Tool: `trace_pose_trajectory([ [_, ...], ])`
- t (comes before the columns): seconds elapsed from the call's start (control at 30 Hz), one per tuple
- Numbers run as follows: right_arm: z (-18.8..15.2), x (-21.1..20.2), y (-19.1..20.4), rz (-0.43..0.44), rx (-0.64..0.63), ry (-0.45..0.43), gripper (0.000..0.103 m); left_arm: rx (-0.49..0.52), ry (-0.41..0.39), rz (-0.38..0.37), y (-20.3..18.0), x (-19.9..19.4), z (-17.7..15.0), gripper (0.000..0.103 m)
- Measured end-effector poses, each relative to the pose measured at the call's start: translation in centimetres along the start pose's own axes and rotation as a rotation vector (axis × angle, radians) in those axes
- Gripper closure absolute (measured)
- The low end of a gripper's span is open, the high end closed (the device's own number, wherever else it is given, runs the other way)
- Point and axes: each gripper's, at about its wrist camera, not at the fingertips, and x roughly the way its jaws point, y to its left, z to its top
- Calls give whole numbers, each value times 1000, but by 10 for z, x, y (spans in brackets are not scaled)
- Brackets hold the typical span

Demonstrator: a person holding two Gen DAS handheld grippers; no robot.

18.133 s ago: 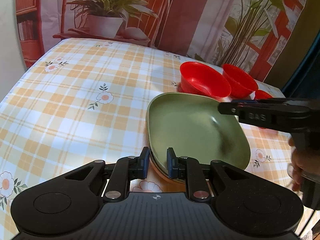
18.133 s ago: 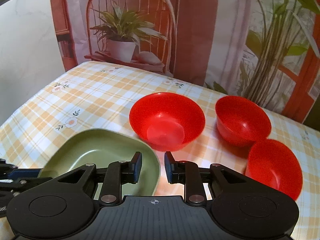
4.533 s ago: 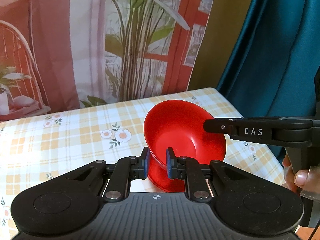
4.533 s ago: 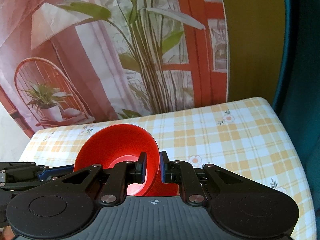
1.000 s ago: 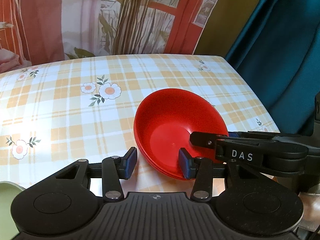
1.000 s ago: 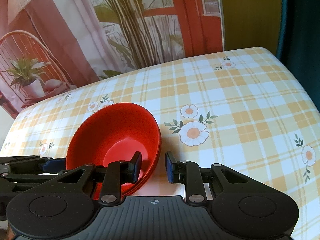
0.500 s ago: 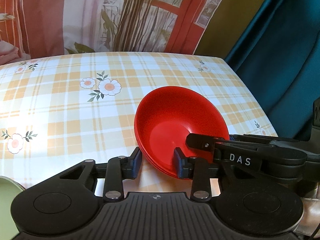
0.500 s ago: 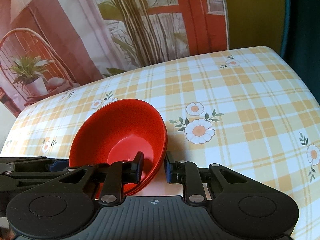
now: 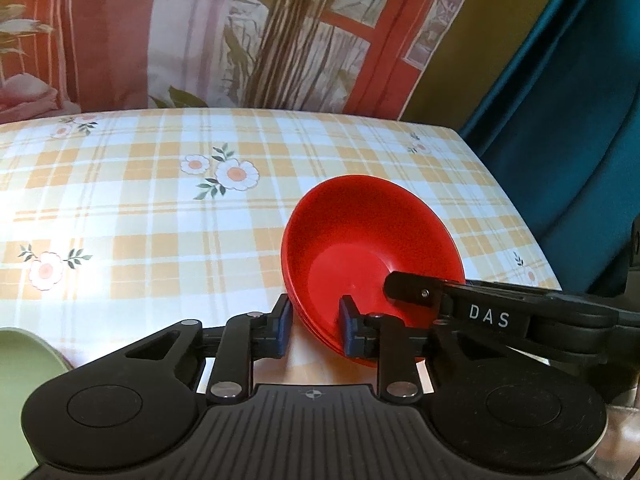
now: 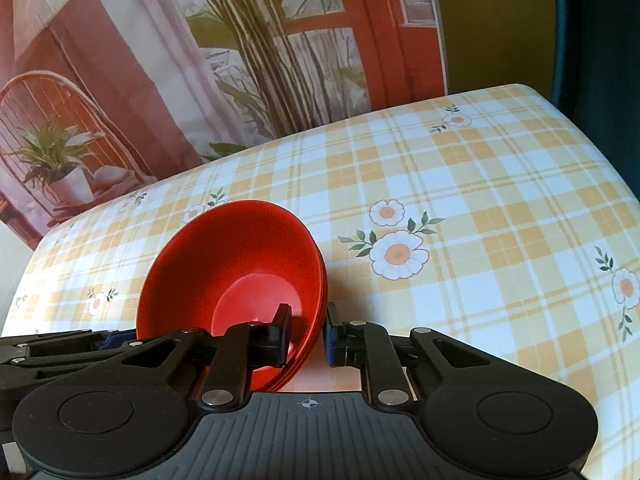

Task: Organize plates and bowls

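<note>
Red nested bowls [image 9: 372, 248] sit at the tablecloth's [image 9: 160, 208] four o'clock corner — left gripper [image 9: 314, 330] and right gripper [image 10: 306, 334] each straddle the stack's rim, jaws apart, probably to steady it.

The stacked bowls [image 9: 372, 240] are plain glossy red. The bench [image 9: 140, 208] wears a cloth checked in orange, pale yellow and white, dotted with white daisies with orange centres and dark green leaves. The left tongs [image 9: 314, 330] and right tongs [image 10: 306, 330] are black with blue pads. A plate [image 9: 24, 364] is matte olive green.
</note>
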Motion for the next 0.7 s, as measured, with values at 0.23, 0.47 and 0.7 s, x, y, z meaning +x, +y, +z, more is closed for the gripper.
trace_pose_trajectory([
  [0.23,-1,-11,8,-14,32,13,91,-11,-9,25,-2,-12,-2,82],
  [0.47,-6,-30,17,-2,34,-3,90,-6,-26,33,-4,-34,-8,82],
  [0.7,-12,-51,30,11,35,-21,90,4,-58,36,-6,-61,-13,82],
])
